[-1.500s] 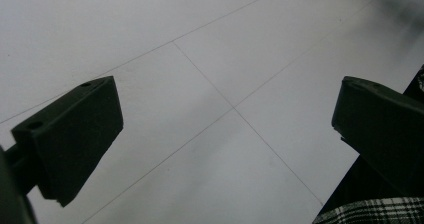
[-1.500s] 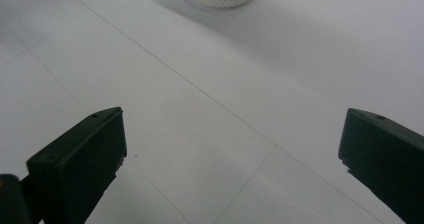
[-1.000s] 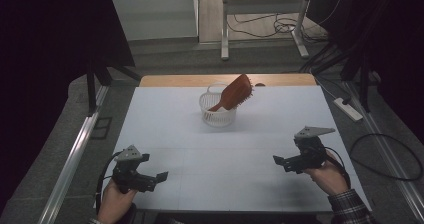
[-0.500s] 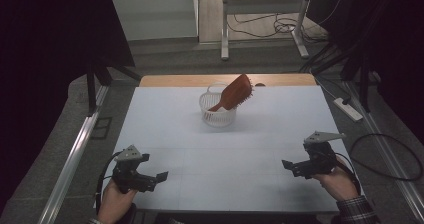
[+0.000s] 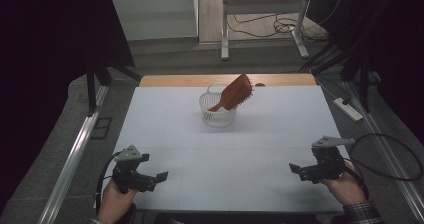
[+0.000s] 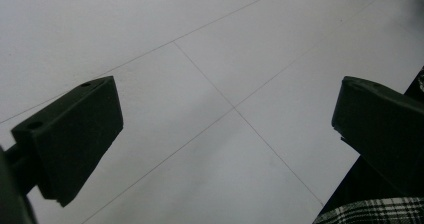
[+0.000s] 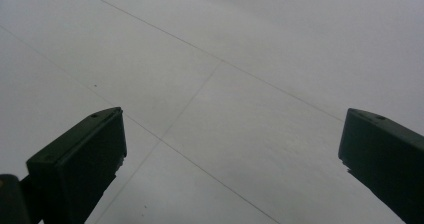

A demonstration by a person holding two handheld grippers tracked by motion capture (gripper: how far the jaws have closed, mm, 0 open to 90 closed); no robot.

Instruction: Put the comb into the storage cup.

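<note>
The wide white table top [image 5: 225, 149], ruled with faint grid lines, takes up most of the high view, and its near half is bare. Toward its far edge stands a small white plastic basket with slotted walls [image 5: 217, 110]. A reddish-brown wooden hairbrush [image 5: 236, 92] is propped in the basket, handle down inside and its broad head leaning up and out over the right rim.

The left gripper [image 5: 159, 176] rests low at the near left corner, where it was a second ago, with its jaws set wide apart and nothing between them; the left gripper view looks down at plain table through the gap. The right gripper [image 5: 296, 169] has drawn back toward the person and lower over the last second, from a spot farther up the table to the near right corner. Its jaws are likewise spread wide and empty, with only the gridded surface in between.

With the brush lodged in the basket and both grippers well apart from it, the placing looks finished and the right hand's retreat reads as a return to rest.
</note>
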